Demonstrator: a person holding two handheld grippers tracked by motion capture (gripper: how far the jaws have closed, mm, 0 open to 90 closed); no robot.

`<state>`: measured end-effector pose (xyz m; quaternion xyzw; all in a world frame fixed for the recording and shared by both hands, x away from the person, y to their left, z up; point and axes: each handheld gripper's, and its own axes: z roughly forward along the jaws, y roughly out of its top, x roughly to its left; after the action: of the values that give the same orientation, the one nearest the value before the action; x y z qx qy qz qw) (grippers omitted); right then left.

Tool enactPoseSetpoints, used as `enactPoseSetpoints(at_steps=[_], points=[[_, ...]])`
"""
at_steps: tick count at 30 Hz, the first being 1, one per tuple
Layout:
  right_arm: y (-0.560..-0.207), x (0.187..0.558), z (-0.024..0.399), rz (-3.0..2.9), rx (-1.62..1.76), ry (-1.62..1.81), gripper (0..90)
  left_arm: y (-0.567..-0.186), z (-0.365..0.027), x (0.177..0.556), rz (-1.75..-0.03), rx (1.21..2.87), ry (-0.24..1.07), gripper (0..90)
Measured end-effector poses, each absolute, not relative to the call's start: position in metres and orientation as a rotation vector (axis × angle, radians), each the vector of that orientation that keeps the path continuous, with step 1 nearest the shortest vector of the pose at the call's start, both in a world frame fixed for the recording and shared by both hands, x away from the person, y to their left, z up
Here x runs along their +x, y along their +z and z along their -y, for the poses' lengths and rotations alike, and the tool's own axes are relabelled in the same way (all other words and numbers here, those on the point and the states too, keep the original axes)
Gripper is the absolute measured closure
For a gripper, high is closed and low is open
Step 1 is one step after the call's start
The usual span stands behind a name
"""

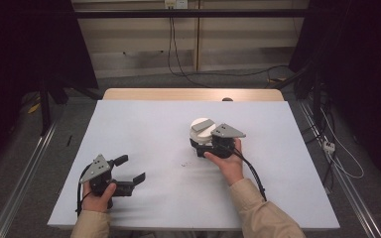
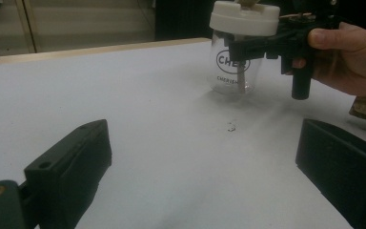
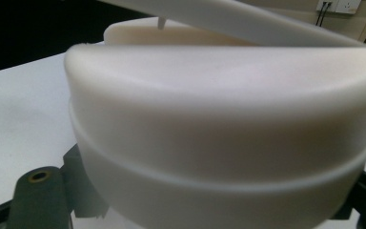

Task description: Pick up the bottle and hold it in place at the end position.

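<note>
A clear glass jar with a black printed logo and a thick white lid stands upright right of the table's middle. My right gripper is shut on the jar just under the lid, one jaw on each side, and also appears from the side. The lid sits very close in the right gripper view. My left gripper rests near the front left of the table, open, its fingers wide apart with nothing between them.
A white sheet covers the wooden table. A tiny crumb lies on the sheet between the two grippers. Cables and a power strip lie on the floor to the right, and dark curtains hang on both sides.
</note>
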<state>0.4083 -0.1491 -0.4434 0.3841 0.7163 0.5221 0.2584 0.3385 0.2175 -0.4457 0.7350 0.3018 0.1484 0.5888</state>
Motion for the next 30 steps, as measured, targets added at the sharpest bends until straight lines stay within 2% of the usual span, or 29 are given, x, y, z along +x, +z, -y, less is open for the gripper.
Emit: enactPoseSetpoints(at_steps=[15,30], points=[[-0.453,0.428,0.134,-1.941,1.027,1.412,18.6,-0.445,-0.214,0.341,-0.713,1.708,0.345,4.5],[-0.459,0.431,0.129,-1.937,1.0,1.41,18.6,-0.444,-0.195,0.352,-0.771,1.721,0.327,3.7]])
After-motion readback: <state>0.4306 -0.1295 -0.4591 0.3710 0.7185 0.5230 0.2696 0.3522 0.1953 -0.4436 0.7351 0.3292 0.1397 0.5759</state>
